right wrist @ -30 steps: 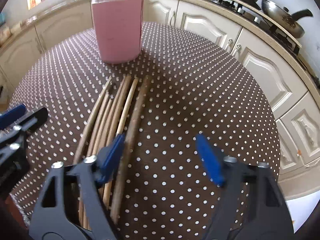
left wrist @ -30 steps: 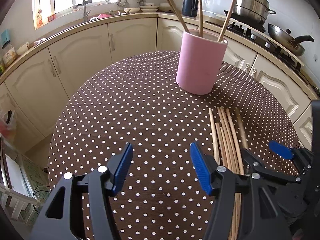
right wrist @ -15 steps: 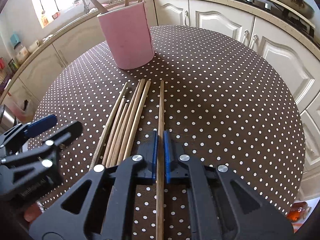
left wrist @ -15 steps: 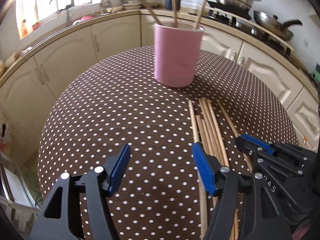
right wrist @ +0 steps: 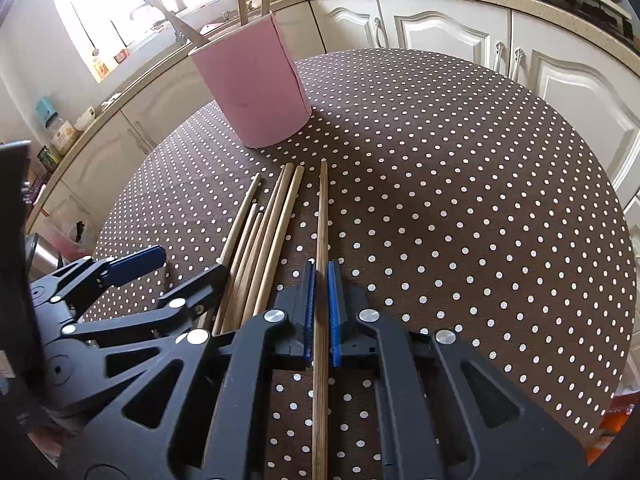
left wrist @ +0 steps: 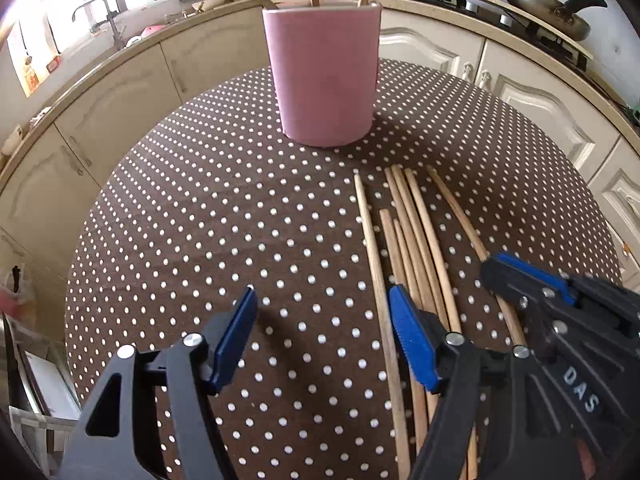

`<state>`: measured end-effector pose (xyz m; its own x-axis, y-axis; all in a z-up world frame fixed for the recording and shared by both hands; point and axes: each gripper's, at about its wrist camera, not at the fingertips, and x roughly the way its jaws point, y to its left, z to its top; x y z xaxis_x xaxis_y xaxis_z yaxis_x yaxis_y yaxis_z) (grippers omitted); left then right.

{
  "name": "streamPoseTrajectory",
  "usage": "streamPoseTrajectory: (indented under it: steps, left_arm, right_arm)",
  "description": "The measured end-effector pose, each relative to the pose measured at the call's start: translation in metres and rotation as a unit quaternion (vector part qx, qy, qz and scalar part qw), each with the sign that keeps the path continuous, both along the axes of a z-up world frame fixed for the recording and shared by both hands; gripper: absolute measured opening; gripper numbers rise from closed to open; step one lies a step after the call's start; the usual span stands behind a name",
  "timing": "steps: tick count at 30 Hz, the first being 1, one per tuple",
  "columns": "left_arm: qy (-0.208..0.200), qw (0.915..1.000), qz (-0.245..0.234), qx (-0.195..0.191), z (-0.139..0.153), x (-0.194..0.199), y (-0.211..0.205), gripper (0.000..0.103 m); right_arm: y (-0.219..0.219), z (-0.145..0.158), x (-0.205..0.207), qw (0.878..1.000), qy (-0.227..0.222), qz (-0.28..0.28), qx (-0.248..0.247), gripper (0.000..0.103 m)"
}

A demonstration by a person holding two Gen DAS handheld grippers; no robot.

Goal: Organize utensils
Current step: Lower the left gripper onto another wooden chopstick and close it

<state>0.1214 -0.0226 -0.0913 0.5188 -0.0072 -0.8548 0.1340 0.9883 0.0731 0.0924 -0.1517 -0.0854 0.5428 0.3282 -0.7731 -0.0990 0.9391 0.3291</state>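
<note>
A pink cup [left wrist: 326,76] with several chopsticks standing in it sits at the far side of the round polka-dot table [left wrist: 200,220]; it also shows in the right wrist view [right wrist: 256,88]. Several wooden chopsticks [left wrist: 404,240] lie side by side on the cloth. My right gripper [right wrist: 319,276] is shut on the rightmost chopstick [right wrist: 322,216], set apart from the bundle [right wrist: 264,232]. My left gripper [left wrist: 320,312] is open and empty, low over the cloth, left of the bundle. The right gripper shows in the left wrist view [left wrist: 532,280].
Cream kitchen cabinets [left wrist: 460,56] curve around the table. A stove with a wok [left wrist: 548,4] is at the back right, a sink and tap [left wrist: 100,12] under the window at the back left. The table edge drops off on the right [right wrist: 624,248].
One second ago the right gripper was open over the chopsticks; it has shut on the rightmost one and holds it. The left gripper has moved closer to the cup, staying open.
</note>
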Motion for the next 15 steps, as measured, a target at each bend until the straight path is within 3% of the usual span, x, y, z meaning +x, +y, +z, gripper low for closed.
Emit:
streamPoseTrajectory:
  steps: [5,6,7,9,10,15]
  left_arm:
    - [0.006,0.9997,0.013,-0.018,-0.001,0.011,0.001,0.068]
    - [-0.004,0.9996,0.022,-0.019,-0.001,0.011,0.002,0.054]
    - [-0.016,0.9993,0.028,-0.019,0.000,0.011,0.004,0.033]
    - [-0.018,0.9992,0.029,-0.020,0.000,0.014,0.009,0.014]
    - [-0.018,0.9991,0.031,-0.023,0.000,0.016,0.009,0.008]
    - [-0.018,0.9984,0.036,-0.039,-0.001,0.015,0.013,0.006]
  right_arm:
    - [-0.001,-0.001,0.001,1.000,-0.001,-0.002,0.003,0.007]
    - [-0.001,-0.001,0.002,1.000,-0.001,-0.002,0.005,0.007]
    - [-0.002,-0.002,0.001,1.000,-0.001,-0.002,0.006,0.007]
    - [-0.003,-0.001,0.000,1.000,0.000,-0.002,0.009,0.007]
    - [-0.003,-0.001,0.000,1.000,0.000,-0.003,0.010,0.007]
    - [-0.006,-0.001,0.000,1.000,0.004,-0.010,0.024,0.007]
